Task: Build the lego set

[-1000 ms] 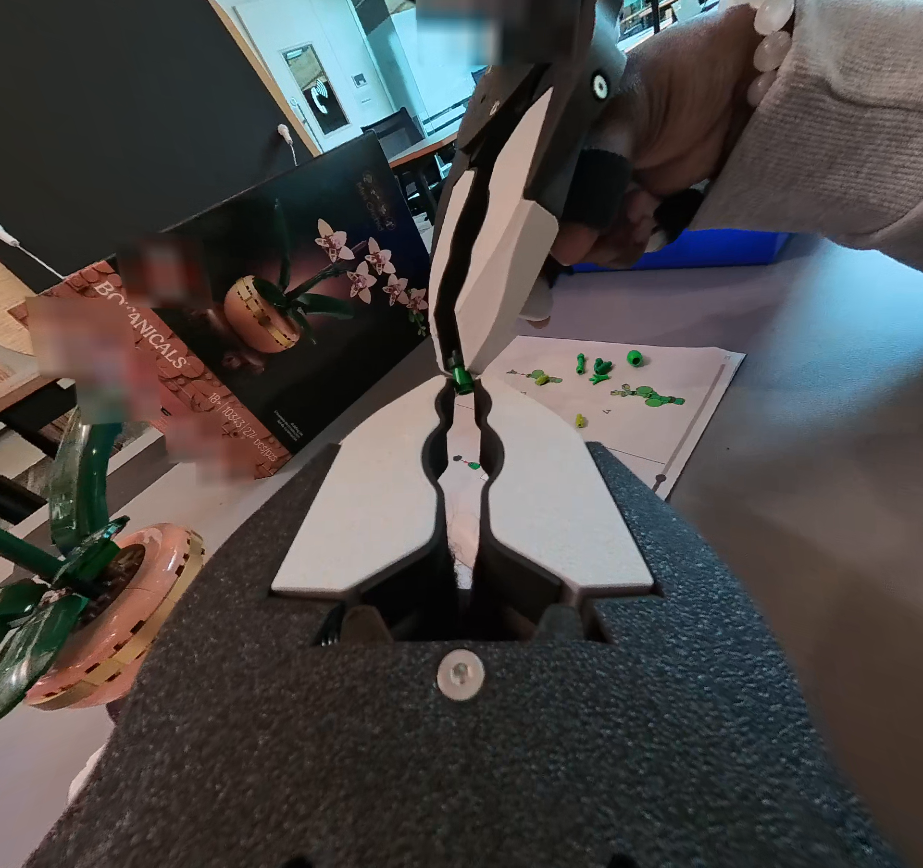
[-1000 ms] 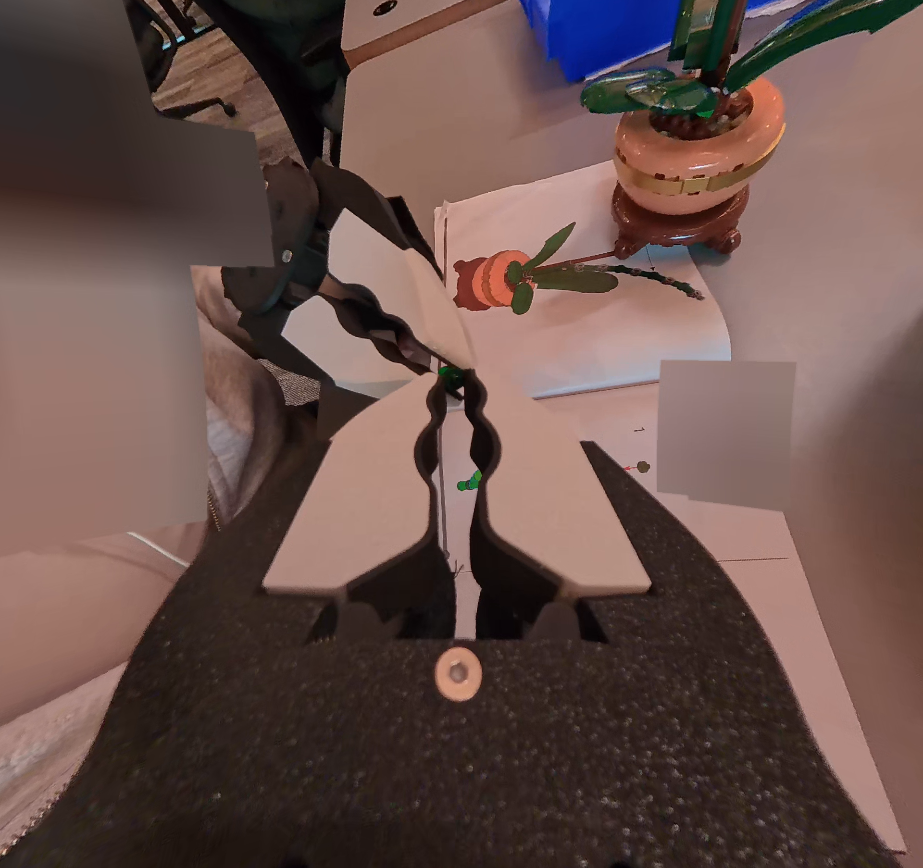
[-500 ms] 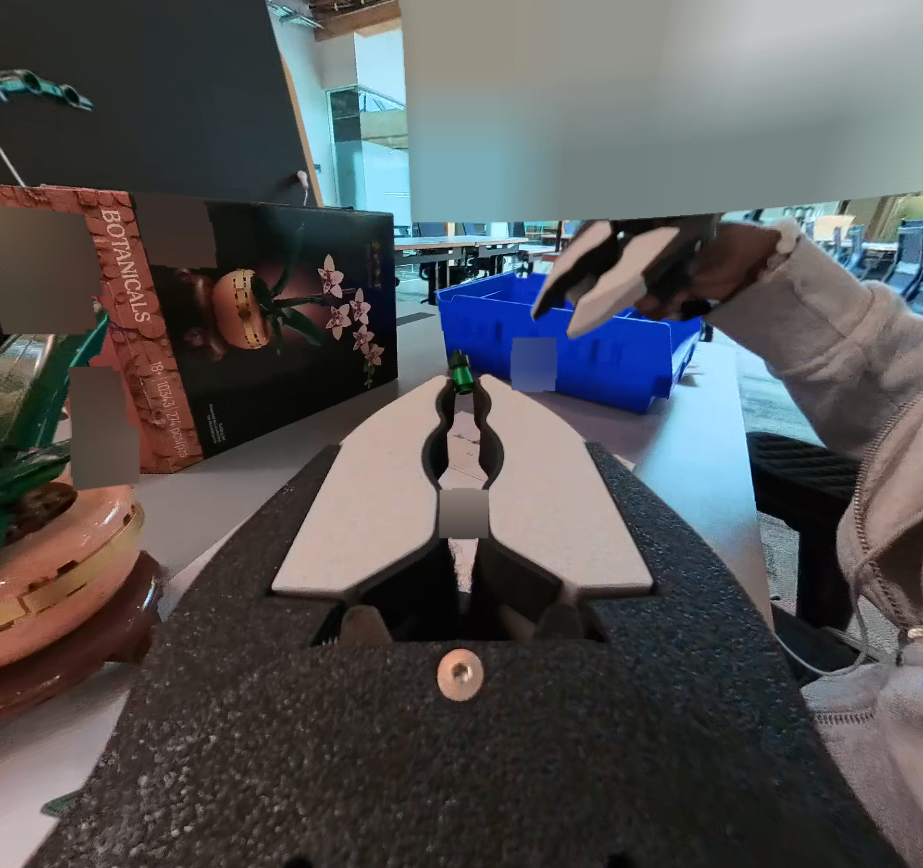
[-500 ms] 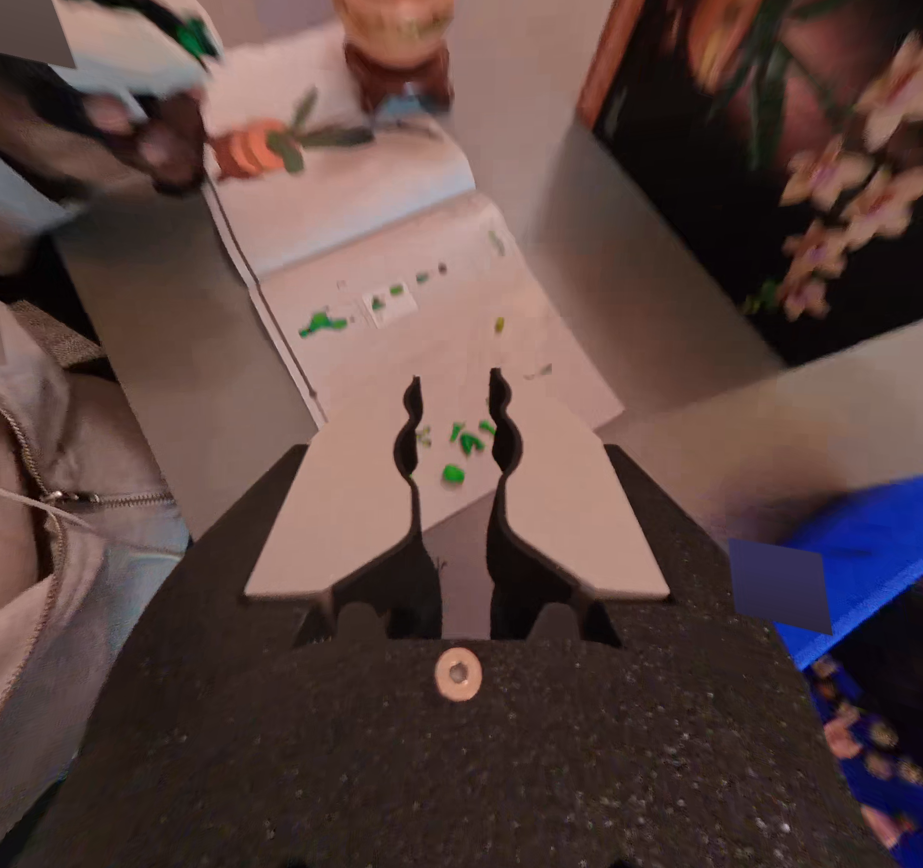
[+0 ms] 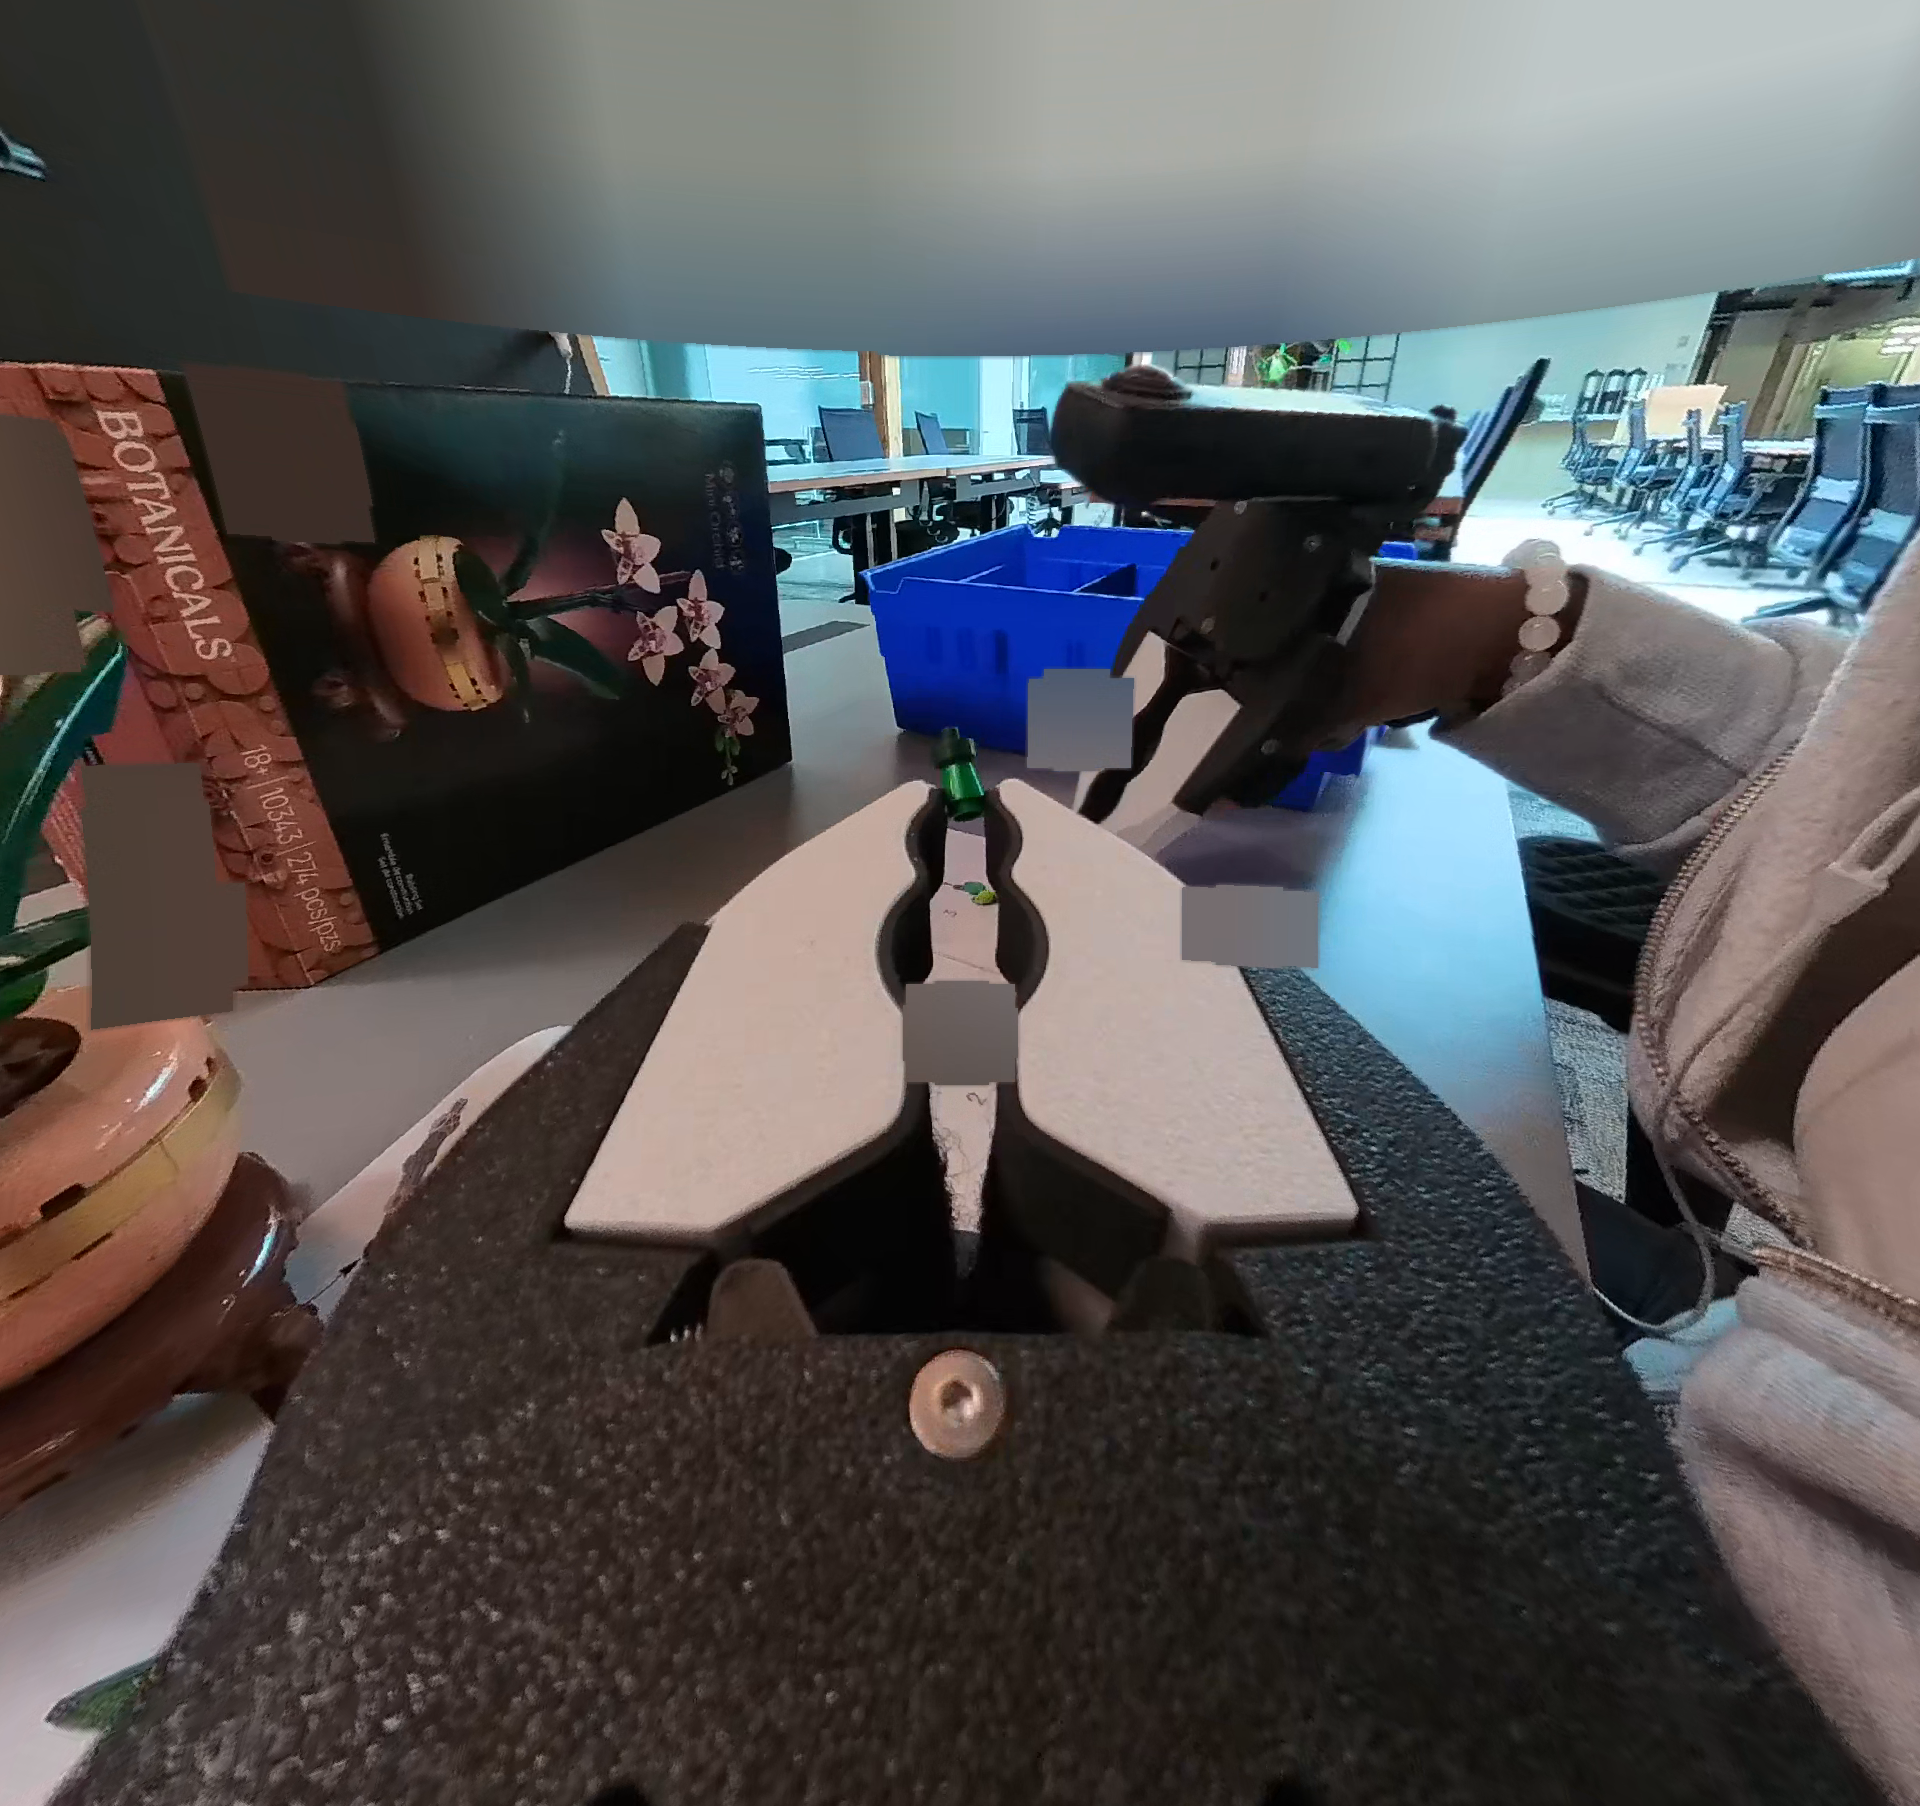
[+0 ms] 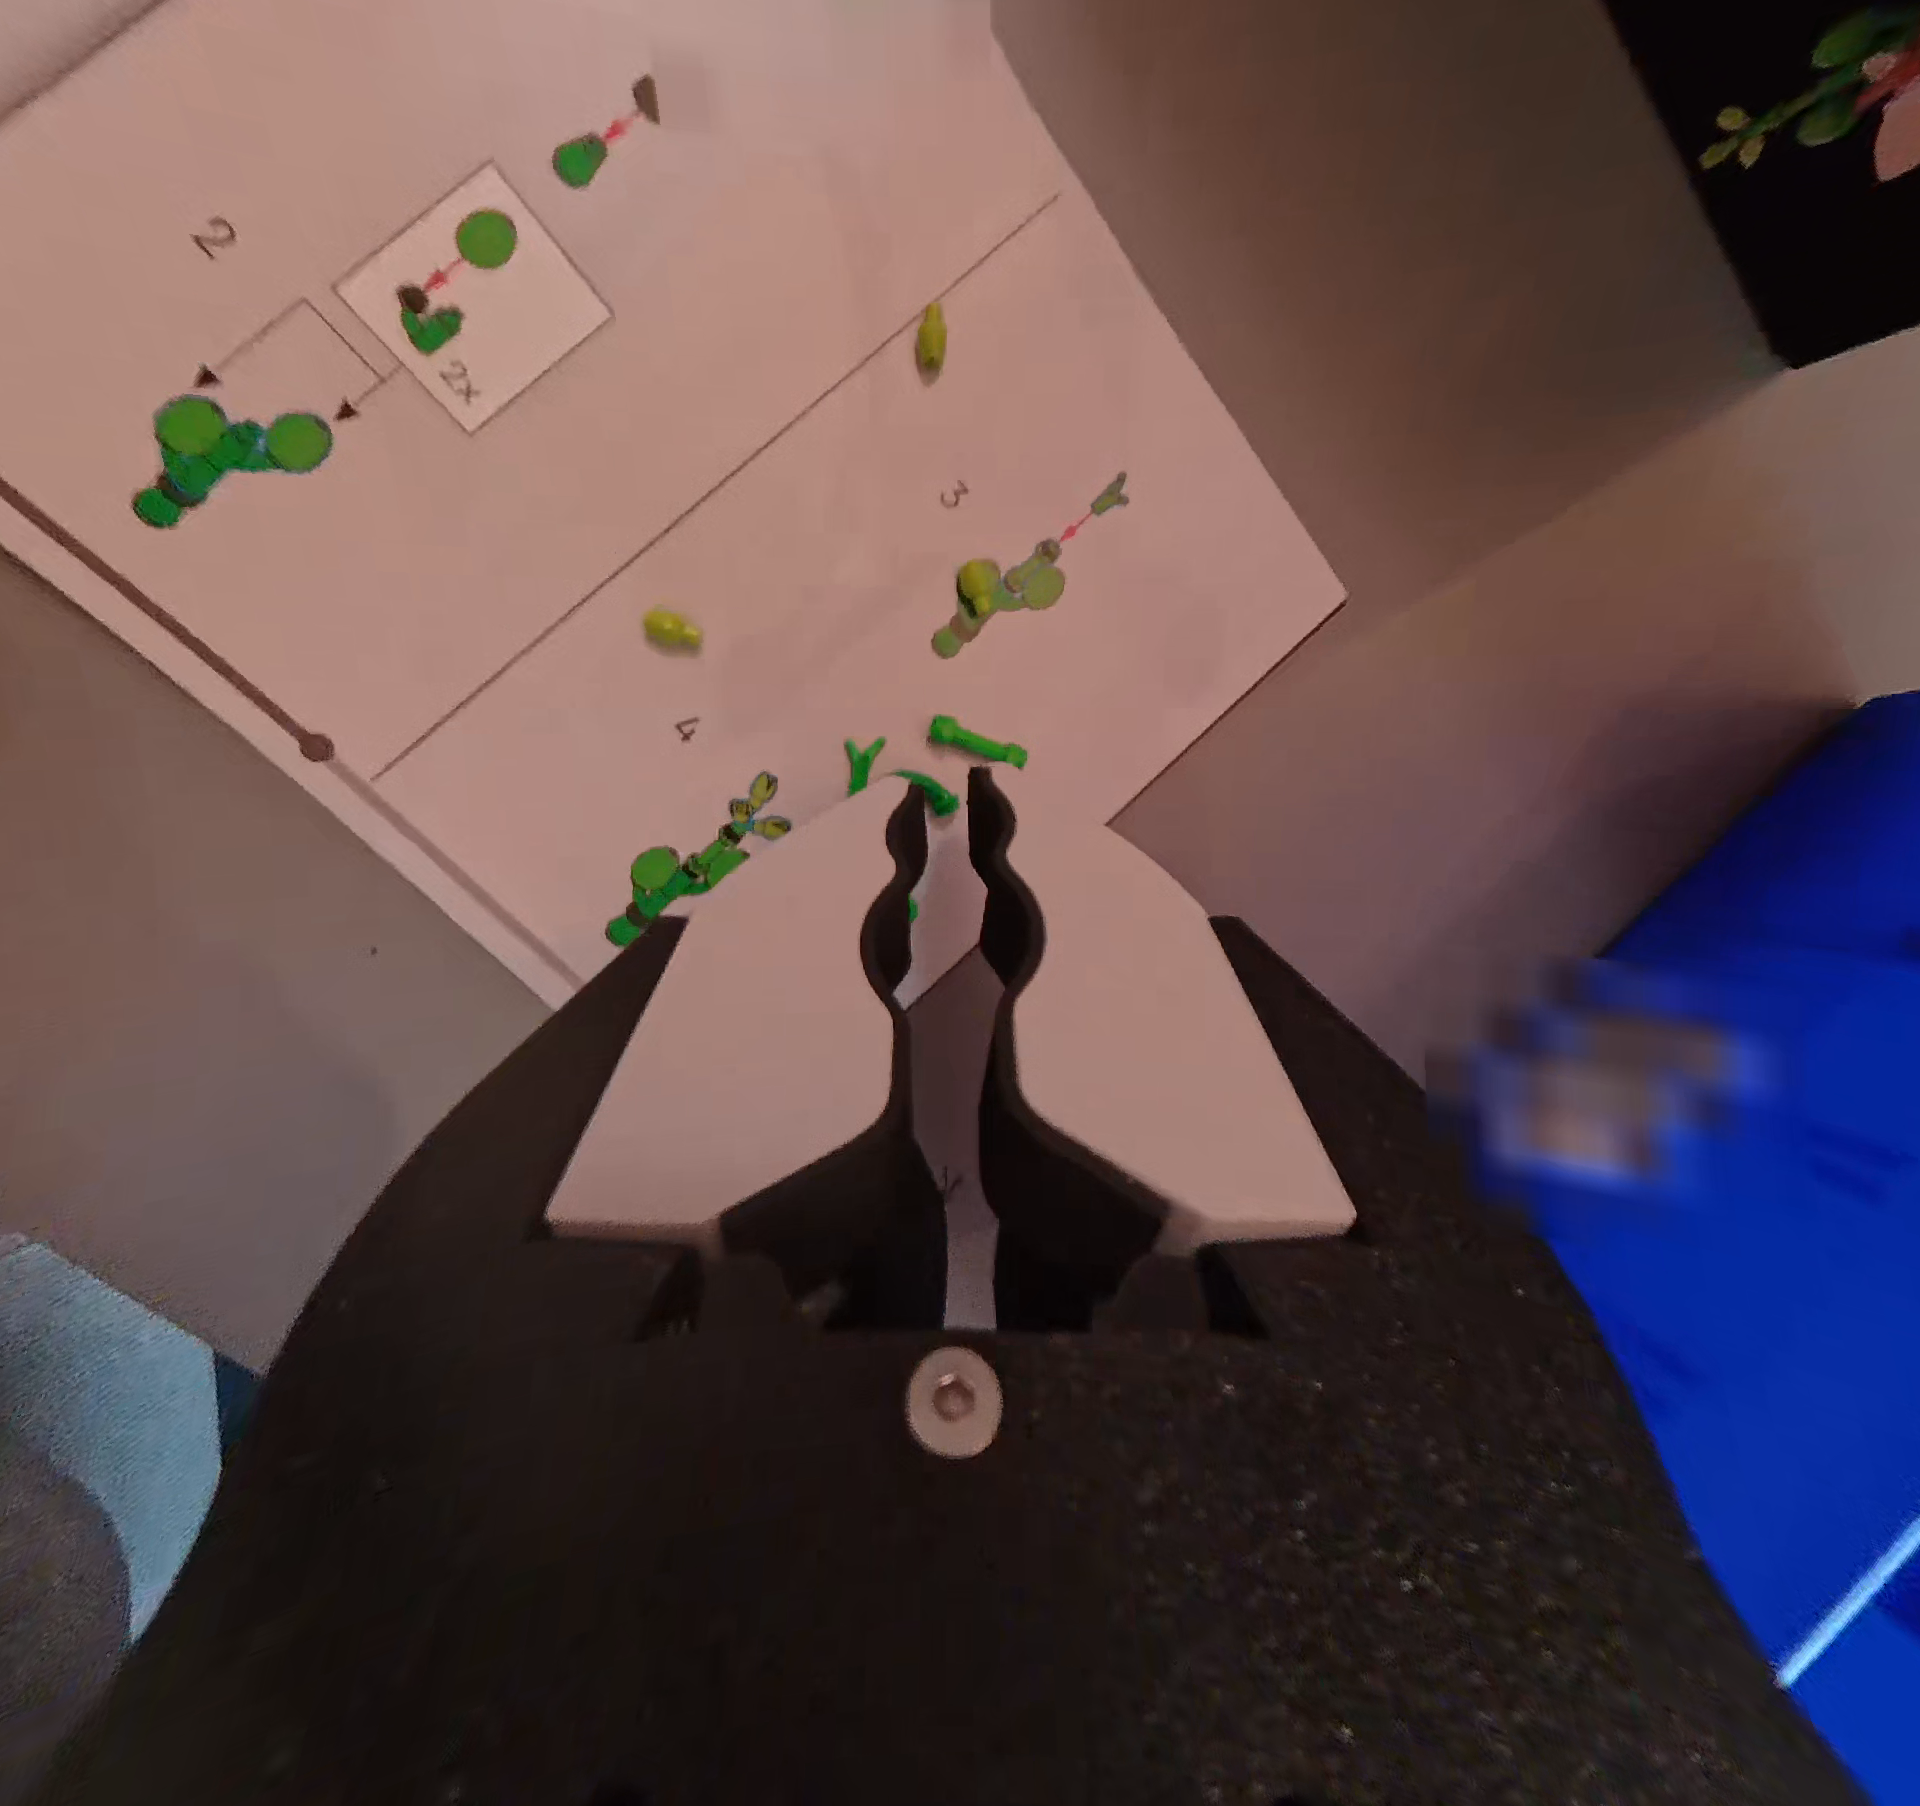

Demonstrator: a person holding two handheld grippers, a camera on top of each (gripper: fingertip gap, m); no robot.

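Since a moment ago, the right gripper (image 5: 1127, 821) has dropped from above the blue plastic bin (image 5: 997, 629) to the grey table (image 5: 1382, 883), while the left gripper (image 5: 964, 800) pinches a small dark-green lego peg (image 5: 958, 782) at its tips. From the right wrist, its parted, empty jaws hover over the white instruction sheet (image 6: 727, 406), where a curved green lego stem (image 6: 930, 790) lies just ahead.

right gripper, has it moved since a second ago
Yes. The right gripper has left the small dark green lego piece and dropped toward the white instruction sheet, before the blue plastic bin.
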